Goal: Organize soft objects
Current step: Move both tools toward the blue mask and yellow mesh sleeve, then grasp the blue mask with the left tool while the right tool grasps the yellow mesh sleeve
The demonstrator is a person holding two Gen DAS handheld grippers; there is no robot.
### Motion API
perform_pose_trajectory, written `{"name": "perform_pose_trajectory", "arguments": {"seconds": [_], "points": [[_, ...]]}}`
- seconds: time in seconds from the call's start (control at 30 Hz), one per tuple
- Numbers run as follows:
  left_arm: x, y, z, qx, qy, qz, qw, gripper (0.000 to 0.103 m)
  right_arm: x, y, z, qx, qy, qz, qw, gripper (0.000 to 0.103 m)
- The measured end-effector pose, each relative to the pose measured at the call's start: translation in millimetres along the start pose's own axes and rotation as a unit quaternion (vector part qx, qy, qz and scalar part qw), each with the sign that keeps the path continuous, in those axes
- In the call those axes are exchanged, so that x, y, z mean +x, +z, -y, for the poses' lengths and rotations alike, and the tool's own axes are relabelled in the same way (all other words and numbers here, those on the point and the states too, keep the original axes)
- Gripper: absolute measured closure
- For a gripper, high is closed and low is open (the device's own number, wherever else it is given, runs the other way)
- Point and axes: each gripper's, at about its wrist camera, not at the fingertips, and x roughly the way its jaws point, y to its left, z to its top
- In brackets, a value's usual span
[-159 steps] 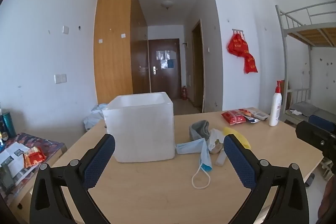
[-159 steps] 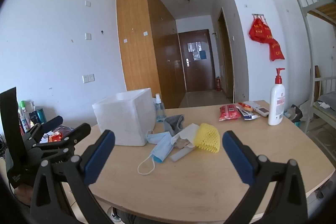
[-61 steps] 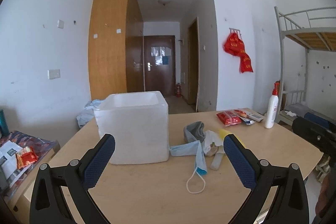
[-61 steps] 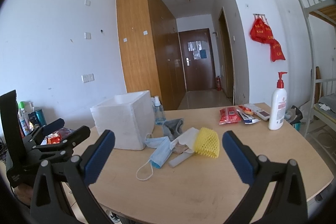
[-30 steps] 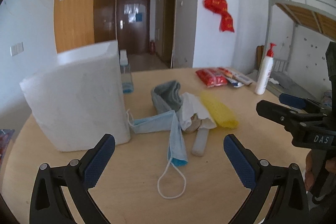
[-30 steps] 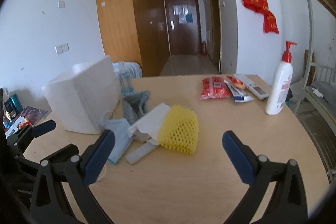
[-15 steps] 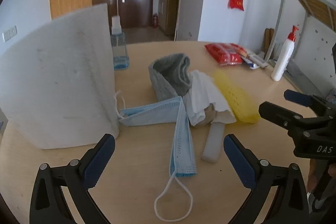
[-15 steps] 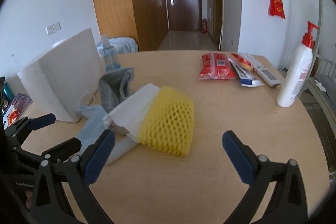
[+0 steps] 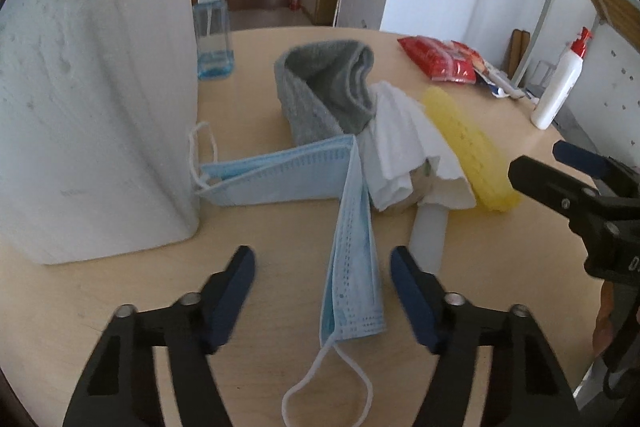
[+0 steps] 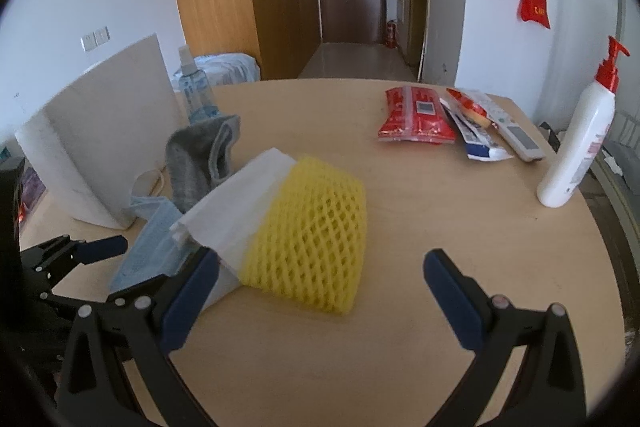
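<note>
The left hand-held gripper point(image 9: 322, 267) is being narrowed around the near strip of the blue face mask point(image 9: 352, 259), which lies between the pads, not yet pinched, presumably so it can be lifted off the tabletop point(image 9: 280, 327) into the white foam box point(image 9: 92, 99) at ten o'clock. The right hand-held gripper point(image 10: 318, 275) is held spread before the yellow foam net point(image 10: 312, 227), nothing gripped.

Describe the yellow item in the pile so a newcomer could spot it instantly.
Start at the big white foam box on the round wooden table. Beside it lies a heap of soft things; the yellow foam net sleeve is at the end of the heap farthest from the box. Only it is bright yellow with an open mesh.
</note>
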Motion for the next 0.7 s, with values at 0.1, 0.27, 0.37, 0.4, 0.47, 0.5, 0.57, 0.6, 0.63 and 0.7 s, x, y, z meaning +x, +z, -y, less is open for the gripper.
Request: {"name": "perform_pose_trajectory", "arguments": {"seconds": [0.1,0.27,0.37,0.4,0.47,0.5,0.57,0.6,0.63,0.7], "points": [[-2,-1,0,-0.001,0.001,0.003,1.0000,0.046,6,3,3,-0.003,-0.010,-0.007,1.000,0.000],[-4,-3,0,0.003,-0.005,0.005,1.0000,0.067,12,6,4,-0.008,-0.031,-0.013,0.999,0.000],[-6,-3,-1,0.004,-0.011,0.006,0.9999,0.081,18,7,5,-0.010,-0.027,-0.021,0.999,0.013],[-7,-3,-1,0.003,-0.013,0.008,0.9999,0.083,20,7,5,-0.010,-0.025,-0.026,0.999,0.023],[-8,-3,-2,0.006,-0.016,0.011,0.9998,0.086,24,6,6,-0.005,-0.022,-0.031,0.999,0.034],[-9,-3,-1,0.008,-0.018,0.011,0.9998,0.087,26,6,8,-0.002,-0.021,-0.035,0.999,0.037],[-9,-3,1,0.012,-0.020,0.012,0.9997,0.091,30,5,9,0.001,-0.015,-0.043,0.999,0.037],[-9,-3,1,0.013,-0.021,0.014,0.9996,0.092,31,5,10,0.006,-0.008,-0.043,0.999,0.037],[-9,-3,1,0.013,-0.022,0.015,0.9996,0.096,31,5,9,0.005,-0.003,-0.045,0.999,0.037],[-9,-3,1,0.012,-0.023,0.016,0.9995,0.097,30,7,7,0.003,-0.001,-0.042,0.999,0.037]]}}
